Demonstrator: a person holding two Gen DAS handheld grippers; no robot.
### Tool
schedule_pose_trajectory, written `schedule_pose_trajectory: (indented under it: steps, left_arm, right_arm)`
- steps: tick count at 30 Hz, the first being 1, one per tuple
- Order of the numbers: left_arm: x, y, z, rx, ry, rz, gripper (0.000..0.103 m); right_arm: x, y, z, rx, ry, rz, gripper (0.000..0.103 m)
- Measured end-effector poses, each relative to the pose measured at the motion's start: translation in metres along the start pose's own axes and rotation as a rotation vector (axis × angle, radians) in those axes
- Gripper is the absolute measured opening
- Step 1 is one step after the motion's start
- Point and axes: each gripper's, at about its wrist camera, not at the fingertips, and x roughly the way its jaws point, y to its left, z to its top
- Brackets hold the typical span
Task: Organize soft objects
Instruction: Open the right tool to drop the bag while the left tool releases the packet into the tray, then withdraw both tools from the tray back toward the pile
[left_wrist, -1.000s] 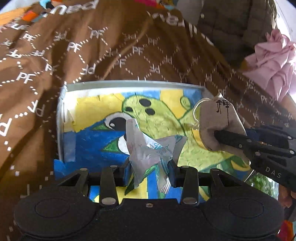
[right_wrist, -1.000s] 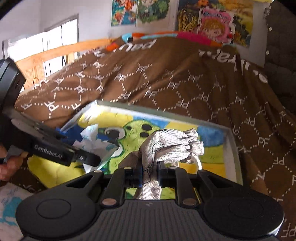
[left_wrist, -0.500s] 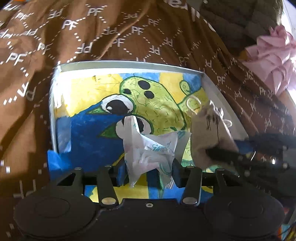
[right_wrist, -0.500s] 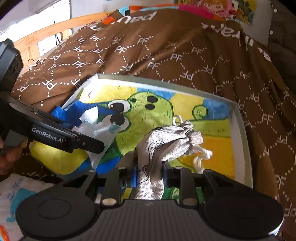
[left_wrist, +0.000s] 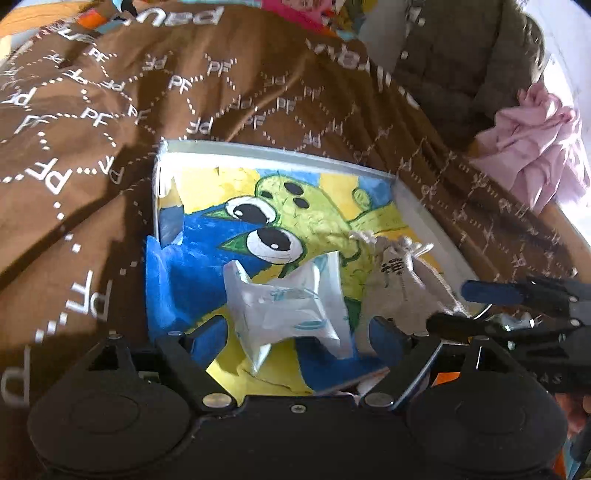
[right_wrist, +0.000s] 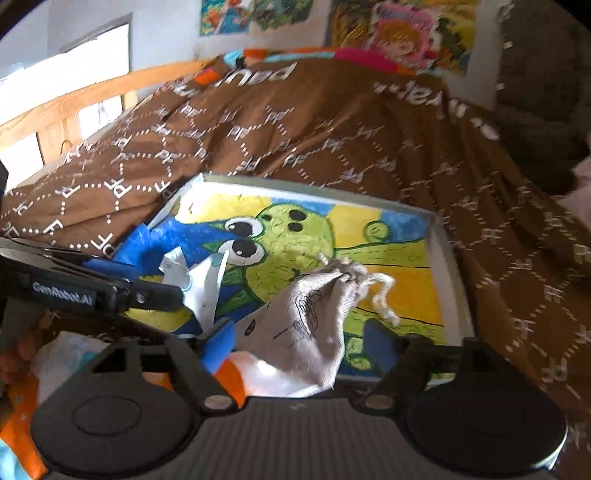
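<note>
A shallow tray (left_wrist: 280, 157) lined with a green cartoon drawing lies on the brown bedspread. A white tissue pack (left_wrist: 284, 310) lies in its near part, between the spread fingers of my open left gripper (left_wrist: 297, 336). A grey drawstring pouch (left_wrist: 402, 291) lies beside it to the right. In the right wrist view the pouch (right_wrist: 306, 325) rests between the spread fingers of my open right gripper (right_wrist: 306, 341), and the tissue pack (right_wrist: 201, 280) shows left of it. The tray rim (right_wrist: 439, 236) also shows there.
The brown "PF" bedspread (left_wrist: 110, 110) surrounds the tray. A pink cloth (left_wrist: 535, 147) lies at the far right. A wooden bed rail (right_wrist: 74, 103) and posters (right_wrist: 399, 29) stand behind. Orange and white soft items (right_wrist: 74, 362) lie near the tray's front.
Both grippers have opened. The tissue pack and the pouch, held above the tray before, now lie in it. Both grippers have drawn back slightly.
</note>
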Motion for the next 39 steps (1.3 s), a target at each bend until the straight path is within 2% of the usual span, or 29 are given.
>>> schedule_pose_trajectory:
  steps: [2, 3, 5, 8, 11, 15, 20, 24, 27, 30, 39]
  left_arm:
    - [-0.012, -0.005, -0.001, 0.007, -0.024, 0.009, 0.086]
    - [-0.021, -0.006, -0.002, 0.012, -0.047, -0.004, 0.093]
    - [-0.039, -0.01, -0.002, 0.031, -0.1, 0.002, 0.099]
    - [-0.067, -0.011, -0.007, 0.024, -0.172, 0.006, 0.102]
    - [-0.091, -0.011, -0.018, 0.001, -0.228, 0.012, 0.102]
    - [-0.114, -0.015, -0.037, 0.003, -0.259, 0.002, 0.102]
    - [-0.13, -0.036, -0.064, 0.128, -0.279, -0.035, 0.102]
    - [-0.135, -0.053, -0.087, 0.186, -0.279, -0.053, 0.102]
    - [-0.136, -0.065, -0.108, 0.229, -0.27, -0.018, 0.102]
    - [-0.132, -0.073, -0.126, 0.27, -0.222, 0.004, 0.102]
    - [-0.13, -0.081, -0.146, 0.338, -0.182, -0.007, 0.102]
  right_arm:
    - [-0.021, 0.003, -0.004, 0.045, -0.044, -0.021, 0.092]
    - [-0.033, 0.005, -0.007, 0.068, -0.076, -0.029, 0.098]
    - [-0.055, 0.008, -0.016, 0.099, -0.149, -0.043, 0.103]
    - [-0.085, 0.016, -0.031, 0.103, -0.23, -0.046, 0.103]
    - [-0.107, 0.025, -0.046, 0.091, -0.263, -0.06, 0.103]
    - [-0.127, 0.033, -0.068, 0.081, -0.245, -0.073, 0.103]
    - [-0.137, 0.036, -0.094, 0.09, -0.173, -0.111, 0.103]
    - [-0.14, 0.031, -0.115, 0.123, -0.112, -0.141, 0.103]
    - [-0.14, 0.027, -0.128, 0.157, -0.08, -0.146, 0.103]
    - [-0.14, 0.025, -0.135, 0.16, -0.072, -0.138, 0.103]
    - [-0.14, 0.032, -0.147, 0.092, -0.071, -0.112, 0.103]
